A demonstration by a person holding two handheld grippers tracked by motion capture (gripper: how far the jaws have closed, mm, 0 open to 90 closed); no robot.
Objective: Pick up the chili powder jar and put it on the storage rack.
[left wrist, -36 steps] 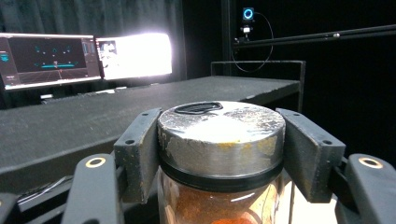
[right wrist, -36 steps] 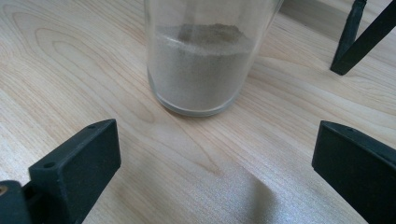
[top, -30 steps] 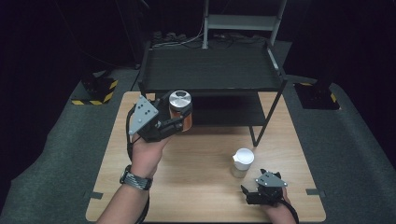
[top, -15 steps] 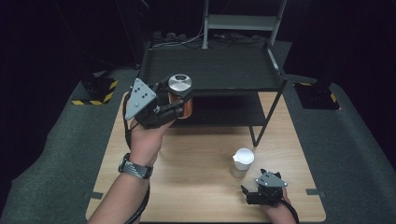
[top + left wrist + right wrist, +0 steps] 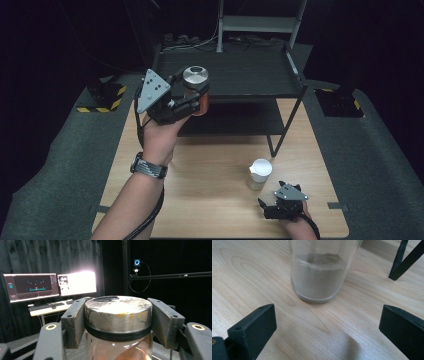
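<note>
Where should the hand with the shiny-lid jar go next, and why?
Probably forward and down onto the black shelf. The left tongs are shut on the jar, held up in the air at the shelf's front edge. The right tongs rest open behind the white-lidded jar.

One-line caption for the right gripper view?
Open right gripper faces a glass jar of powder standing on the wooden table.

Left forearm reaches up from six o'clock, watch on the wrist, hand raised high toward eleven o'clock. The left gripper (image 5: 192, 100) is up there with jaws clamped on something, grey plate tilted toward nine. Down at five o'clock, the right gripper (image 5: 280, 197) sits low, jaws spread wide, nothing between them.
</note>
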